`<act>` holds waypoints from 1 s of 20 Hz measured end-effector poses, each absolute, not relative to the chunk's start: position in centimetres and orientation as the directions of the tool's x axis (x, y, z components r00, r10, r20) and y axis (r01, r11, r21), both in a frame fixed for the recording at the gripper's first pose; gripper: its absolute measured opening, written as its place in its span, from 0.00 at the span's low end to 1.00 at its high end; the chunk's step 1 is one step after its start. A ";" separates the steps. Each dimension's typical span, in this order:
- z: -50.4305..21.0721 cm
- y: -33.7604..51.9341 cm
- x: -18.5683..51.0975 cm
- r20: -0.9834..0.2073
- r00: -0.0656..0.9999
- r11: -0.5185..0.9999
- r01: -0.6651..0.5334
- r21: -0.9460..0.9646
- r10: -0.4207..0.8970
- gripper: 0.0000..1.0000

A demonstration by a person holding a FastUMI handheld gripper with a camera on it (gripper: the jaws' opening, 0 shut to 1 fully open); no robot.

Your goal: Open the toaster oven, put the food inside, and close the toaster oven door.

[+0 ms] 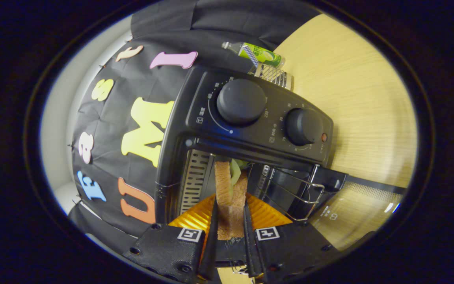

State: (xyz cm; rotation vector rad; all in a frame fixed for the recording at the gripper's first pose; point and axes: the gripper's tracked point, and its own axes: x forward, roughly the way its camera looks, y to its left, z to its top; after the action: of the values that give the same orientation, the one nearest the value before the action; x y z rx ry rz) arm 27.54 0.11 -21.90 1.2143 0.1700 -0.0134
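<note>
A black toaster oven [250, 118] with two round knobs stands on the wooden table, tipped sideways in this view. Its glass door [353, 209] hangs open, and a wire rack [296, 197] shows inside the cavity. My gripper [230, 209] is shut on a sandwich [224, 179], two slices of bread with green lettuce between them. Both black fingers [213, 228] press on the bread's sides. The sandwich's far end sits at the mouth of the oven, just under the control panel.
A green bottle [260, 54] lies behind the oven beside a small metal rack [273, 74]. An orange ribbed surface [266, 215] shows behind the fingers. The light wooden table [361, 98] stretches past the oven's knob side.
</note>
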 end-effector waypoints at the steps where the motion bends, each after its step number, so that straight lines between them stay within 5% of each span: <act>1: -22.0 0.2 27.7 -0.143 0.986 0.363 0.104 0.926 0.081 0.36; 9: -23.2 2.4 28.2 -0.198 0.972 0.496 0.112 0.861 0.125 0.41; 20: -24.7 4.5 27.8 -0.335 0.939 0.900 0.072 0.429 0.084 0.77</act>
State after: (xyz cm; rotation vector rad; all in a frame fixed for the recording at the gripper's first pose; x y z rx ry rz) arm 27.77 4.50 -24.72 0.4524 0.3553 0.0065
